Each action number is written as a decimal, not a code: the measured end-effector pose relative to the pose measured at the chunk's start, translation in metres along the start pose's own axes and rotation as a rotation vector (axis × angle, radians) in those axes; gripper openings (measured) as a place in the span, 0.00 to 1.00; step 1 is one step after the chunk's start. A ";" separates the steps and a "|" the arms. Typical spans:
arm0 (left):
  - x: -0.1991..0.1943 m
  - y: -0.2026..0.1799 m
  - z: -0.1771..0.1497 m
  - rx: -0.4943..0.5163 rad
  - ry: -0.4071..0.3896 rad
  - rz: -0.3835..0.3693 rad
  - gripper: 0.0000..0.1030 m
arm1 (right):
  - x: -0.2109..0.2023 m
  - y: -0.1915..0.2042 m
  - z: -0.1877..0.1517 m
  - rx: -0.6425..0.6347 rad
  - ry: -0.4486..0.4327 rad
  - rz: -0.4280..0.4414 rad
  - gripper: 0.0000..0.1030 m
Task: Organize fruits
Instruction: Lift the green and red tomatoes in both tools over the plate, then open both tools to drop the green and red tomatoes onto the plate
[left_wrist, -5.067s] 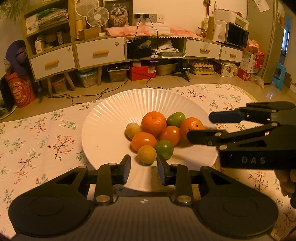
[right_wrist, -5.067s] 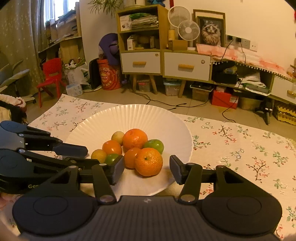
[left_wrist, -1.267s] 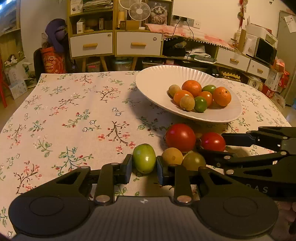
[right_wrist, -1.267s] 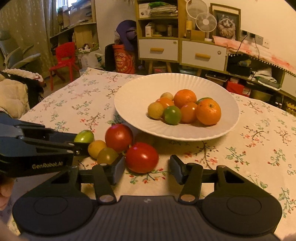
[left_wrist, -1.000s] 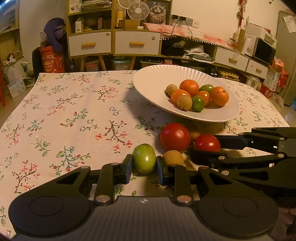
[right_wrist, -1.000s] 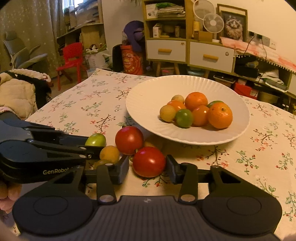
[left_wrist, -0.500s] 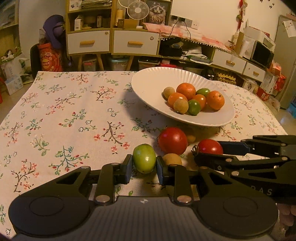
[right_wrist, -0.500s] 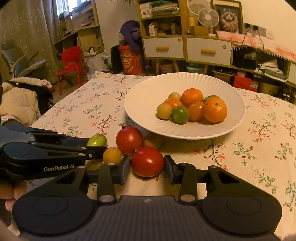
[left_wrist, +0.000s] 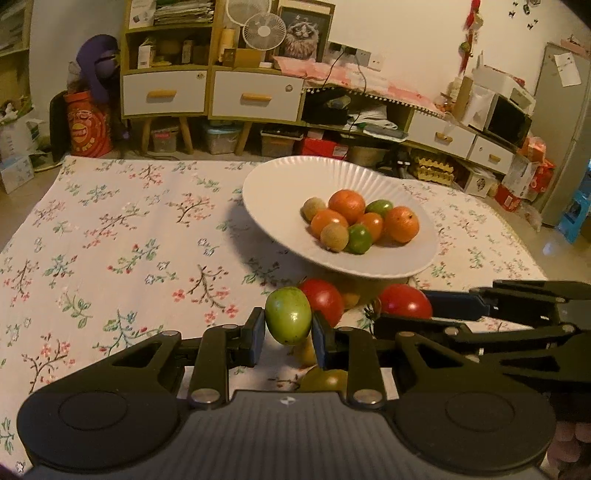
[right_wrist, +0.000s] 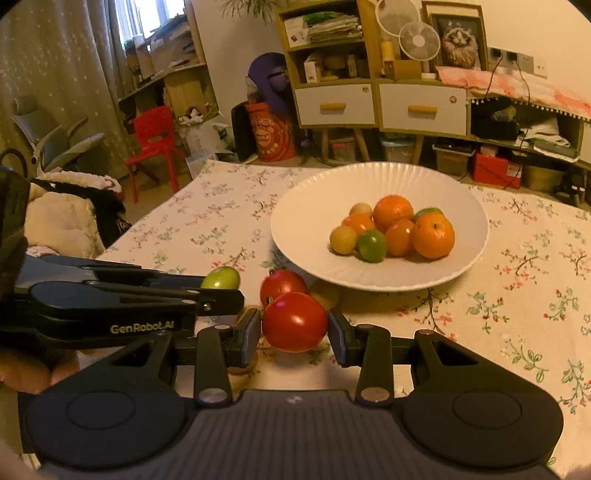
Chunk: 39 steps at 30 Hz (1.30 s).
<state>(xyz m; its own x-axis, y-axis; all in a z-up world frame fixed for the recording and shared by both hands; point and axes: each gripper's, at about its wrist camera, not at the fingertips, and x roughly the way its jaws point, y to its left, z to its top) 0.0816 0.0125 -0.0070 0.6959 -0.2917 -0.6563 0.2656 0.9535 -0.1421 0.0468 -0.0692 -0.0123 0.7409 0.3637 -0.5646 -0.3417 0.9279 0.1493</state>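
**A:** Where is the fruit right now?

**B:** Two pieces are held. A green tomato (left_wrist: 288, 320) sits clamped between the pads of the left tongs (left_wrist: 288, 332). A red tomato (right_wrist: 295, 322) sits clamped in the right tongs (right_wrist: 294, 334). Both seem raised just off the floral worktop (left_wrist: 110, 236), though the lift is slight and hard to confirm.

**A:** And where does each need to go?

**B:** Most likely the white plate (left_wrist: 280, 184), which already carries a heap of oranges and small fruits (left_wrist: 360, 223). From the left tongs the plate lies at about one o'clock, up and to the right. From the right tongs it lies at about one o'clock too, only closer, with its near rim just beyond the red tomato.

**A:** Which hand is nearer?

**B:** The right, by my reading. The left must cross over more fruit to reach the rim.

**A:** What lies between?

**B:** A second red tomato (right_wrist: 282, 285) rests on the worktop at twelve o'clock from the right tongs, close to the plate's near edge. Smaller yellowish fruits (left_wrist: 325, 380) sit below the left tongs, partly hidden.

**A:** Does either tomato have a long axis?

**B:** The green one is slightly egg-shaped and stands roughly upright in the grip. The red one looks round.
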 end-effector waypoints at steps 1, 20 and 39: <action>0.000 -0.001 0.001 0.005 -0.003 -0.003 0.27 | -0.001 -0.001 0.002 0.000 -0.008 0.001 0.35; 0.032 -0.012 0.037 0.126 -0.015 -0.012 0.27 | 0.014 -0.037 0.026 -0.027 -0.027 -0.104 0.35; 0.071 -0.019 0.059 0.215 0.031 -0.015 0.27 | 0.025 -0.048 0.025 -0.062 -0.004 -0.129 0.35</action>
<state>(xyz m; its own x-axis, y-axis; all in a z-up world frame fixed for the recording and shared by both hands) 0.1652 -0.0306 -0.0077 0.6708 -0.3003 -0.6781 0.4146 0.9100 0.0072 0.0961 -0.1025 -0.0127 0.7835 0.2419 -0.5724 -0.2784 0.9601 0.0246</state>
